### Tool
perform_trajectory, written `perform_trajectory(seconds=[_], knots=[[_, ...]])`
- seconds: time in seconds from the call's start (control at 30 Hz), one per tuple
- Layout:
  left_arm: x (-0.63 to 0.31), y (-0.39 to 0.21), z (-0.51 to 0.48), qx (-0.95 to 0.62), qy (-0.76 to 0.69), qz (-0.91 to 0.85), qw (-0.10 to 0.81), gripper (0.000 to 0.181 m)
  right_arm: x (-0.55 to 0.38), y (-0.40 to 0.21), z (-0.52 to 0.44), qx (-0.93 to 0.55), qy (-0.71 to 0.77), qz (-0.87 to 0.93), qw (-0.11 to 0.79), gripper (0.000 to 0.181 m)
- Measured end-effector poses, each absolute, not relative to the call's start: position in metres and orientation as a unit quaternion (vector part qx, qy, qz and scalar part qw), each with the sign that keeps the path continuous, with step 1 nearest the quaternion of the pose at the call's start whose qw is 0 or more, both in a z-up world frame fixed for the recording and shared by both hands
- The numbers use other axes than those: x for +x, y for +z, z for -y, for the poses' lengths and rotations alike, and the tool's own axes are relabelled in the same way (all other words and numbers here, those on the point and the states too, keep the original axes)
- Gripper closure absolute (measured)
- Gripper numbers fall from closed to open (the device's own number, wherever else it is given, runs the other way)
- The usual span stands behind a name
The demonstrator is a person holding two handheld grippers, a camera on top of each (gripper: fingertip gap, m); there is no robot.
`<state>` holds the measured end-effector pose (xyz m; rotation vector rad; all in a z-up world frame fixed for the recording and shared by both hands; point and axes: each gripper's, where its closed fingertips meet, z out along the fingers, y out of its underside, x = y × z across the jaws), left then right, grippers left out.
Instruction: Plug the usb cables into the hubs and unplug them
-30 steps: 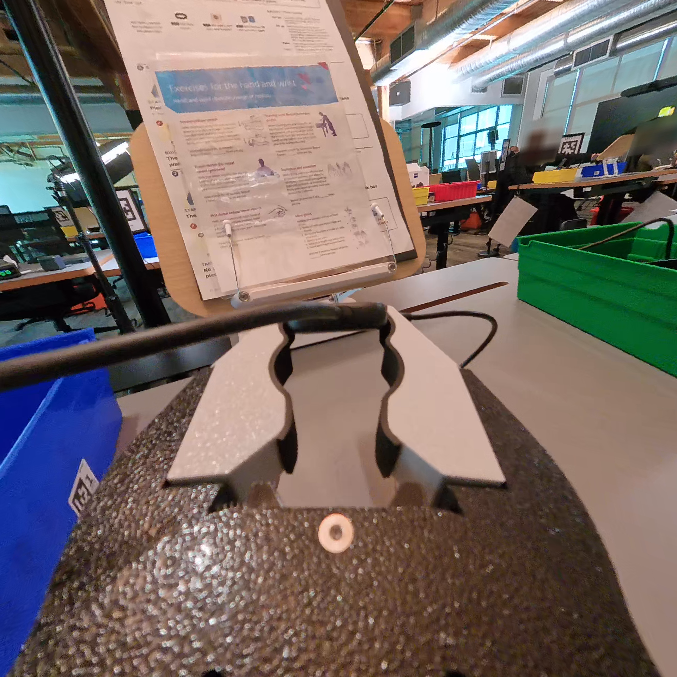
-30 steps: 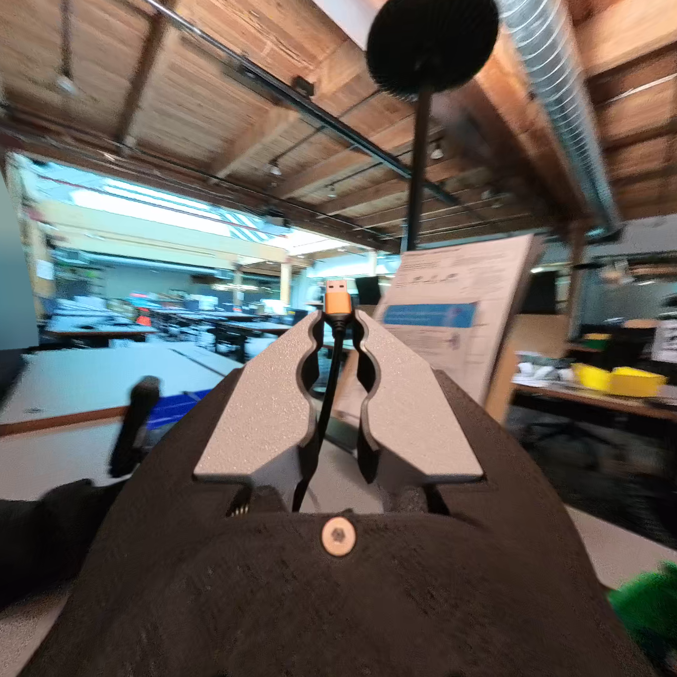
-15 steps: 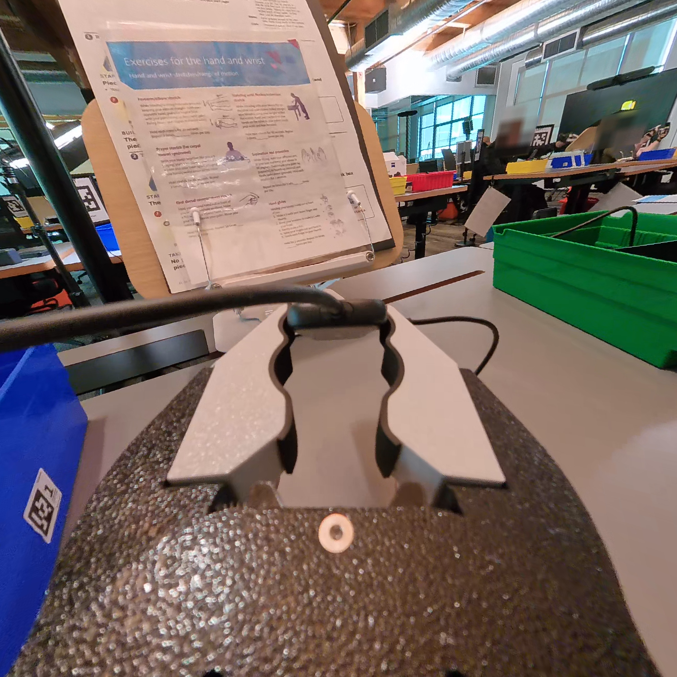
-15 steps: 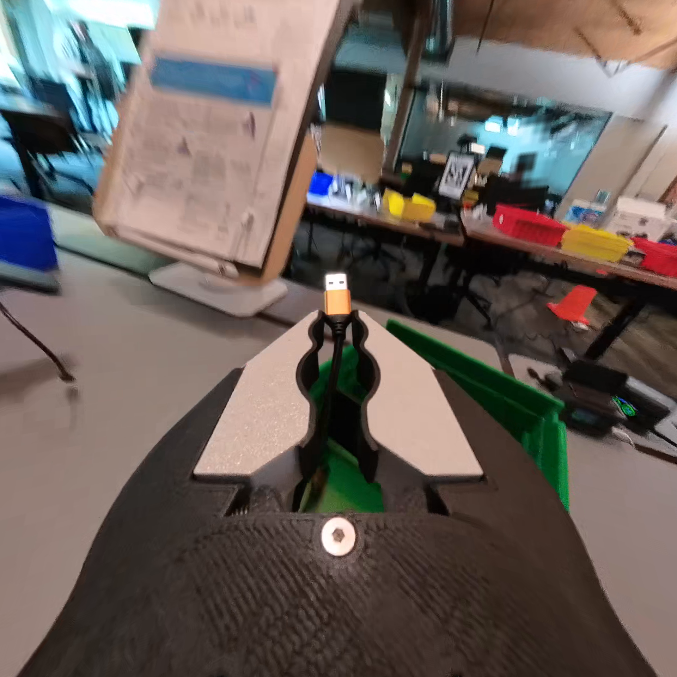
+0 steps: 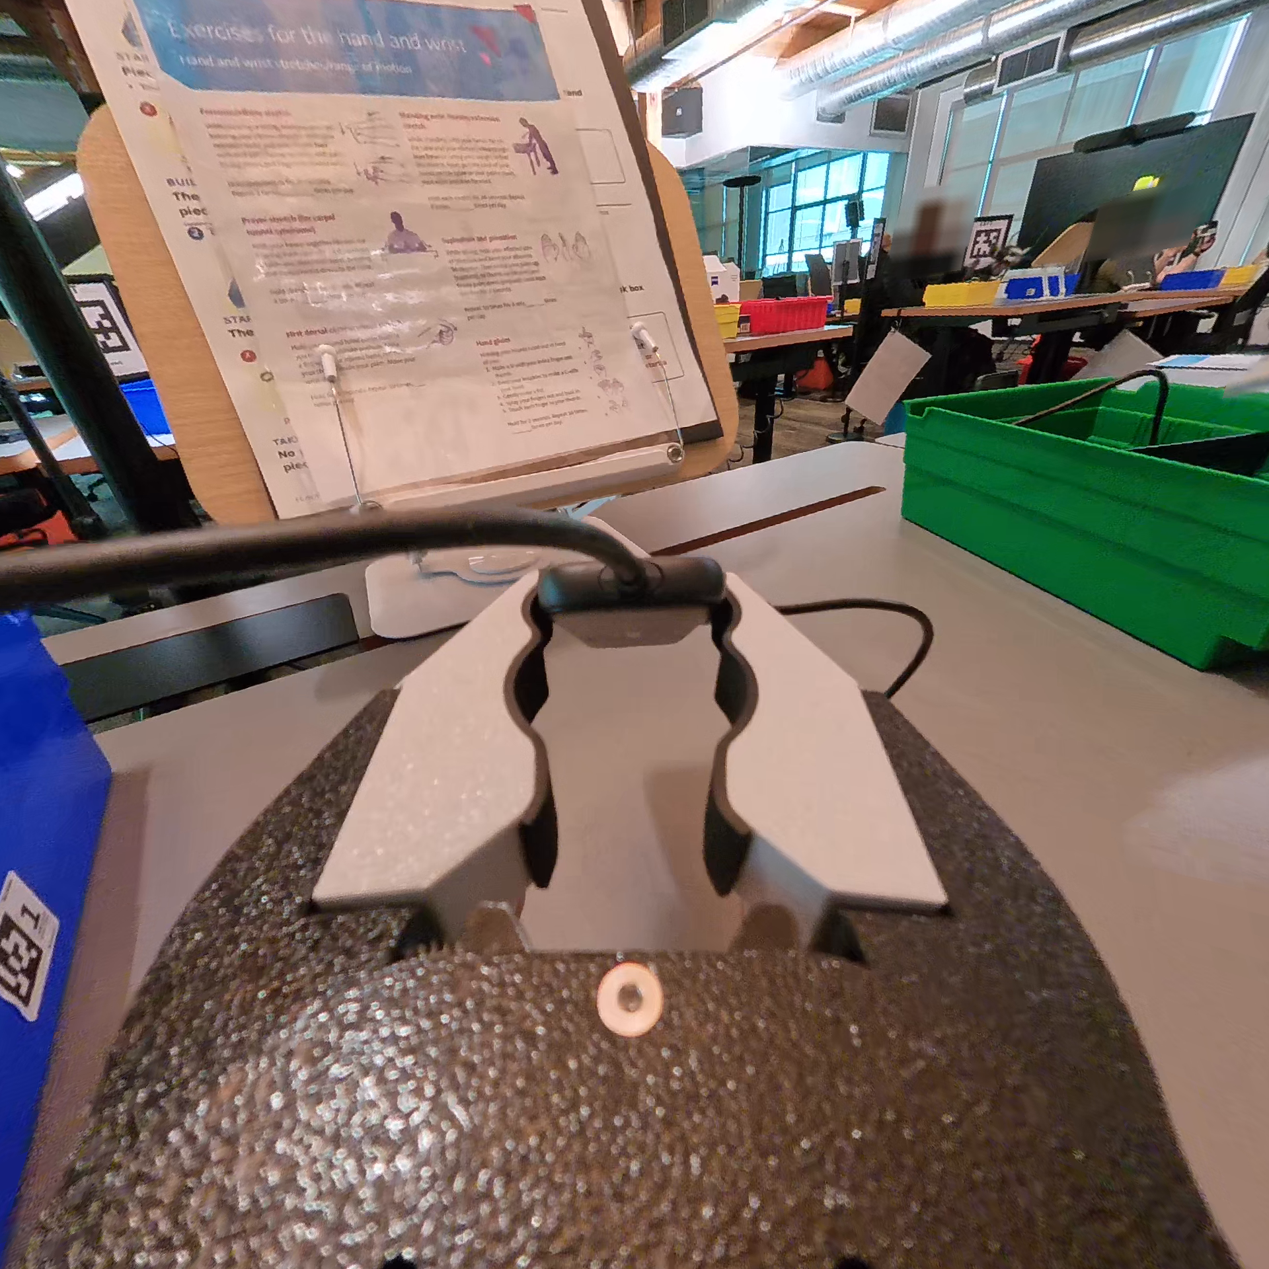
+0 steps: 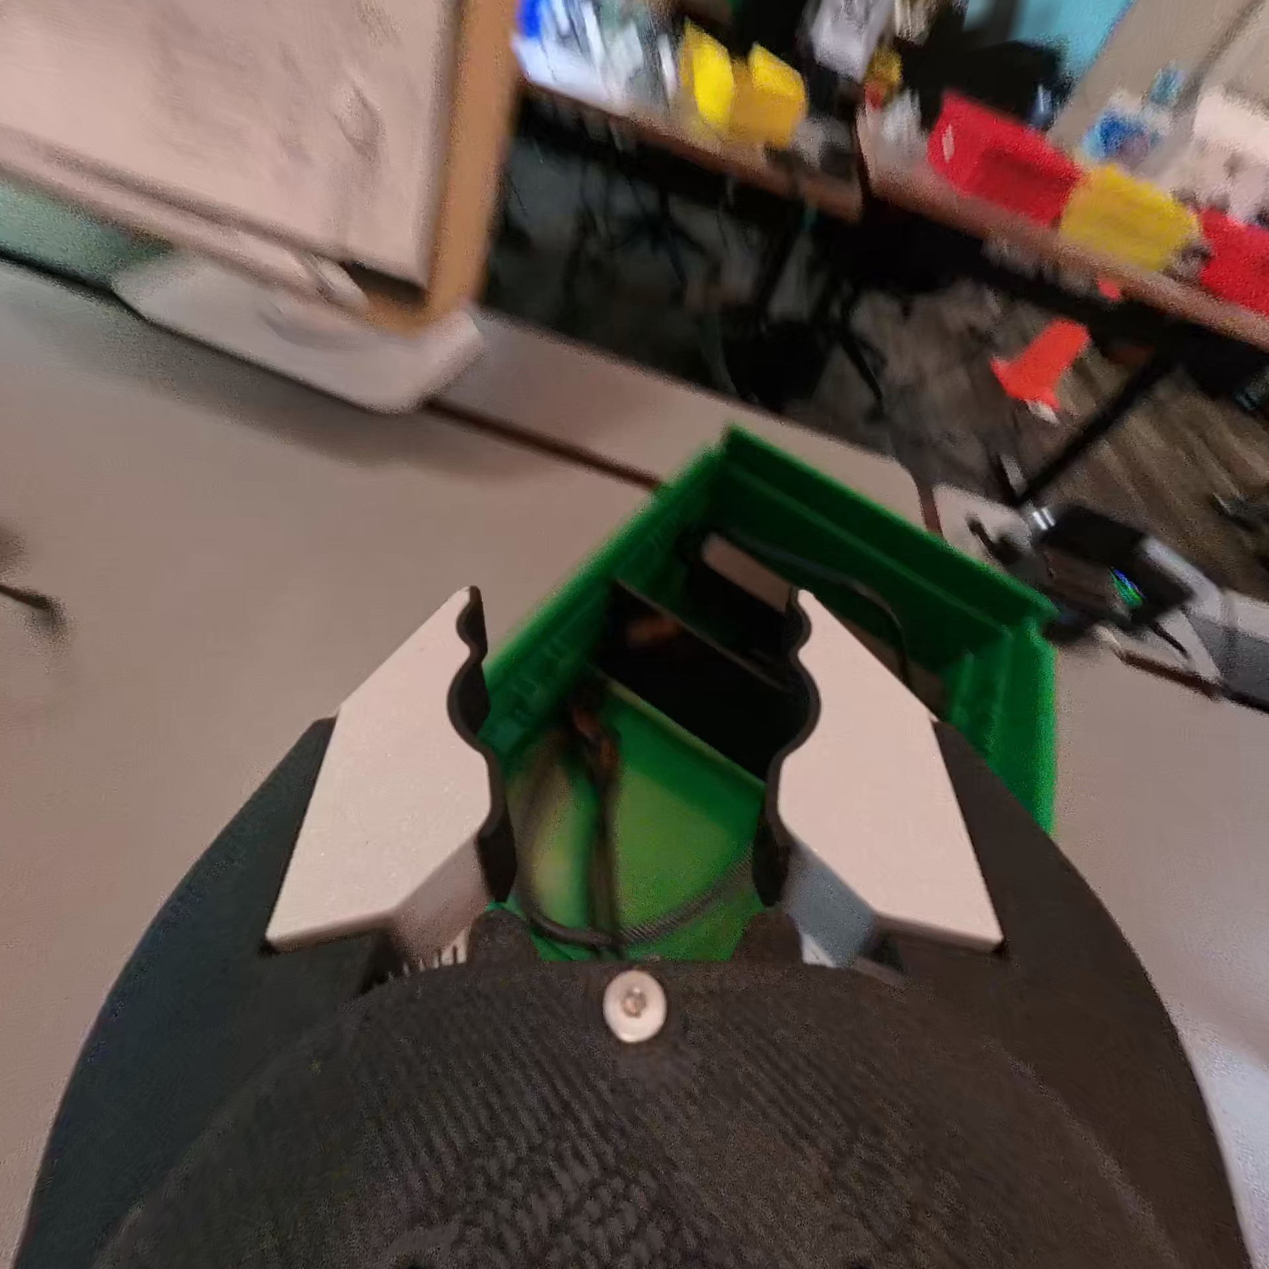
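Observation:
In the left wrist view my left gripper [image 5: 630,604] is shut on a dark grey USB hub [image 5: 628,596], held crosswise at the fingertips above the grey table [image 5: 1030,721]. The hub's thick black cable [image 5: 275,542] runs off to the left. In the right wrist view my right gripper [image 6: 635,604] is wide open with nothing between its fingers. It hangs over the green bin [image 6: 865,549]. A black cable with an orange plug [image 6: 597,741] lies blurred in the bin's near compartment.
The green bin [image 5: 1071,522] stands at the right of the table, split by black dividers [image 6: 687,659]. A document stand with printed sheets [image 5: 412,275] stands at the back. A blue bin [image 5: 41,790] is at the left. A thin black cable [image 5: 906,638] loops on the table.
My right gripper swung down over the green bin and opened; the orange-plug cable it held has left the grasp and lies in the bin. My left gripper keeps the hub, which has turned slightly.

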<state>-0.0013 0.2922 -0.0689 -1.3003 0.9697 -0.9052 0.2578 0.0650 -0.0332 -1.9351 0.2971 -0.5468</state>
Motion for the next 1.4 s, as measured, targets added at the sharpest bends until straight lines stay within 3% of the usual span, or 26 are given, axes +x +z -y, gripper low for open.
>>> perform_trajectory(seconds=[0.1, 0.17, 0.3, 0.4, 0.5, 0.63, 0.73, 0.87, 0.9, 1.1, 1.4], knots=[[0.0, -0.07, -0.291, -0.562, -0.396, -0.418, 0.595, 0.137, 0.166, 0.006, -0.114, -0.741, -0.097, -0.043, 0.663, 0.101], [0.0, -0.068, -0.289, -0.558, -0.401, -0.412, 0.599, 0.136, 0.108, -0.004, -0.152, -0.727, -0.014, 0.001, 0.686, 0.104], [0.0, -0.06, -0.279, -0.53, -0.419, -0.418, 0.607, 0.136, 0.051, -0.053, -0.215, -0.736, 0.065, 0.044, 0.672, 0.1], [0.0, -0.054, -0.271, -0.505, -0.423, -0.432, 0.616, 0.136, 0.035, -0.06, -0.233, -0.717, 0.149, 0.008, 0.681, 0.109], [0.0, -0.046, -0.26, -0.476, -0.434, -0.445, 0.622, 0.137, 0.024, -0.064, -0.227, -0.703, 0.243, 0.001, 0.669, 0.087], [0.003, -0.041, -0.24, -0.446, -0.465, -0.463, 0.609, 0.137, 0.058, -0.071, -0.211, -0.619, 0.454, -0.154, 0.622, 0.096], [0.007, -0.039, -0.216, -0.413, -0.503, -0.488, 0.582, 0.137, 0.051, -0.077, -0.204, -0.57, 0.568, -0.173, 0.568, 0.104], [0.006, -0.038, -0.189, -0.358, -0.538, -0.524, 0.555, 0.137, 0.033, -0.081, -0.203, -0.581, 0.594, -0.149, 0.536, 0.123], [0.004, -0.038, -0.184, -0.346, -0.545, -0.531, 0.55, 0.137, 0.028, -0.078, -0.2, -0.578, 0.606, -0.135, 0.53, 0.14], [0.001, -0.051, -0.18, -0.314, -0.506, -0.593, 0.542, 0.137, 0.044, -0.063, -0.189, -0.542, 0.617, -0.134, 0.554, 0.163], [0.006, -0.066, -0.174, -0.312, -0.458, -0.626, 0.549, 0.136, 0.045, -0.057, -0.183, -0.528, 0.631, -0.131, 0.553, 0.169]])
